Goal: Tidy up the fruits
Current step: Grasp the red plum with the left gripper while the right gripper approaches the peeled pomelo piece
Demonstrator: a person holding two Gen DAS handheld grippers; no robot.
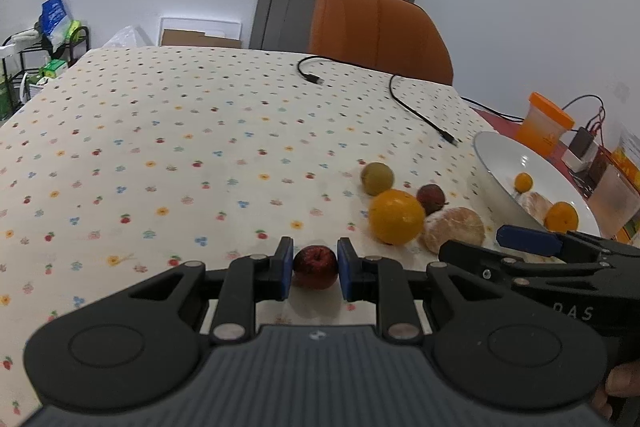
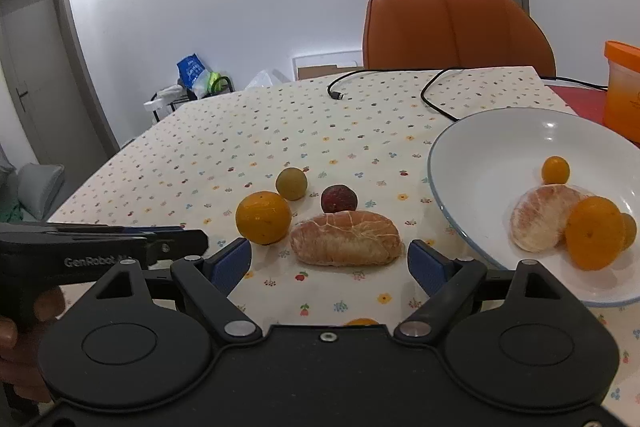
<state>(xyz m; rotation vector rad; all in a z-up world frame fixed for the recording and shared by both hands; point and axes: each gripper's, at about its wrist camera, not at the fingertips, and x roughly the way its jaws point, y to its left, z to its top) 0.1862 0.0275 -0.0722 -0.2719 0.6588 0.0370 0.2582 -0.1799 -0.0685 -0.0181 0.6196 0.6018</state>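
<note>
My left gripper [image 1: 315,269] is shut on a small dark red fruit [image 1: 315,266], low over the tablecloth. To its right lie an orange [image 1: 396,215], a green-yellow fruit [image 1: 377,178], a second dark red fruit [image 1: 431,198] and a peeled citrus piece [image 1: 454,229]. My right gripper [image 2: 330,265] is open and empty, its jaws on either side of the near end of the peeled citrus piece [image 2: 346,237]. The orange [image 2: 263,217], the green-yellow fruit [image 2: 291,183] and the dark red fruit [image 2: 338,199] lie beyond it. The white bowl [image 2: 472,163] on the right holds a peeled citrus piece [image 2: 540,217], an orange [image 2: 594,231] and a small orange fruit [image 2: 555,169].
Two black cables [image 1: 420,111] lie on the far part of the flowered tablecloth [image 1: 180,147]. An orange chair [image 1: 376,27] stands behind the table. An orange-lidded tub [image 1: 546,123] and boxes stand at the right edge. The left gripper's body [image 2: 100,251] is beside my right gripper.
</note>
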